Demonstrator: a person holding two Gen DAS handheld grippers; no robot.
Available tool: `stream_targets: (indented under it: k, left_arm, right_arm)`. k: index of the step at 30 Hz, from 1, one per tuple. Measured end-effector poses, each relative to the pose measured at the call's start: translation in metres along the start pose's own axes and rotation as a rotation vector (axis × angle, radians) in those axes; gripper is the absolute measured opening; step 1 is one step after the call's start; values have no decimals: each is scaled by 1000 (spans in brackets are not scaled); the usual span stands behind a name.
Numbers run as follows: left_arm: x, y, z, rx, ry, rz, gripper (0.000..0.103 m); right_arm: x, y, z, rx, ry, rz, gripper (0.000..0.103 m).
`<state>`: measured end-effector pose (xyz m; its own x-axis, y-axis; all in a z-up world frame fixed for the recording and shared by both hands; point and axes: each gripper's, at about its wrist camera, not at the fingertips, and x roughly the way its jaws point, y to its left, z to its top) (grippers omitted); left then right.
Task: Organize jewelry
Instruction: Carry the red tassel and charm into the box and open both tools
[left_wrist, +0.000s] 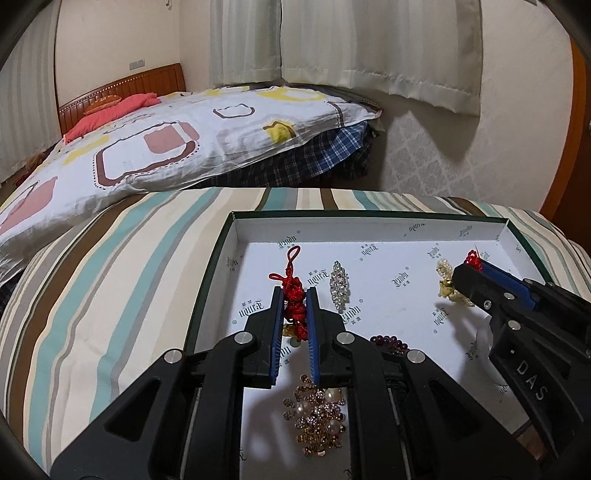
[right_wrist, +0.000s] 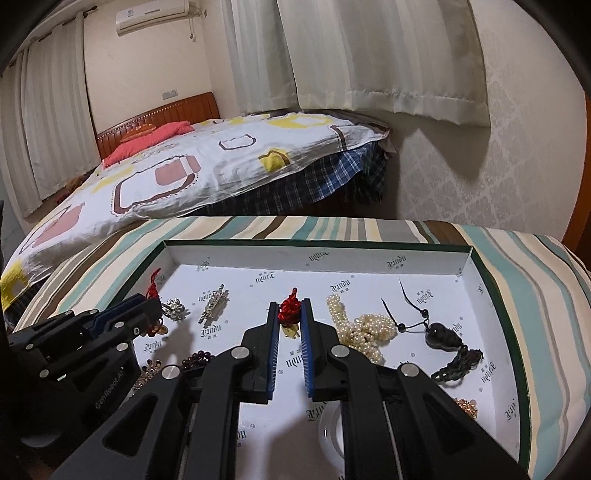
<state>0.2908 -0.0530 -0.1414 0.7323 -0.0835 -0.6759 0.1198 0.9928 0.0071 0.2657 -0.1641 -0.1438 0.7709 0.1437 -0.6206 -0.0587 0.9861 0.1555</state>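
Note:
A shallow white-lined box (left_wrist: 369, 225) (right_wrist: 317, 254) with a dark green rim lies on a striped cover and holds jewelry. My left gripper (left_wrist: 294, 295) (right_wrist: 157, 308) is shut on a red knotted cord ornament (left_wrist: 293, 291) at the box's left side. My right gripper (right_wrist: 290, 310) (left_wrist: 467, 267) is shut on a second red knot ornament (right_wrist: 289, 310) with an amber bead, near the box's middle. A pearl string (right_wrist: 365, 328) lies just right of the right gripper.
In the box lie a rhinestone clip (left_wrist: 339, 282), a gold and pearl brooch (left_wrist: 317, 413), dark red beads (left_wrist: 388, 341), a black gourd pendant on a cord (right_wrist: 441, 334) and a clear bangle (right_wrist: 332, 424). A bed (left_wrist: 166, 129) stands behind.

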Motion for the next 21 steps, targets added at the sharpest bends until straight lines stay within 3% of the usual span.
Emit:
stream_targets:
  k: [5,9,12,15,21]
  left_arm:
    - [5,1,0,-2,24,-5,13]
    - [6,1,0,-7,33,-6,22]
    - [7,2,0,-6,33,-1,36]
    - [5,2,0,-8,27,2,42]
    - [4,1,0,-6,23,13,52]
  right_arm:
    - [6,-1,1,3,29,-1,12]
    - [8,-2,1,12,36,-5,14]
    - [7,-2,1,14,32,-12,24]
    - [5,-1,0,11,23,-21,36]
    - [2,-3,-1,12,19,-34,45]
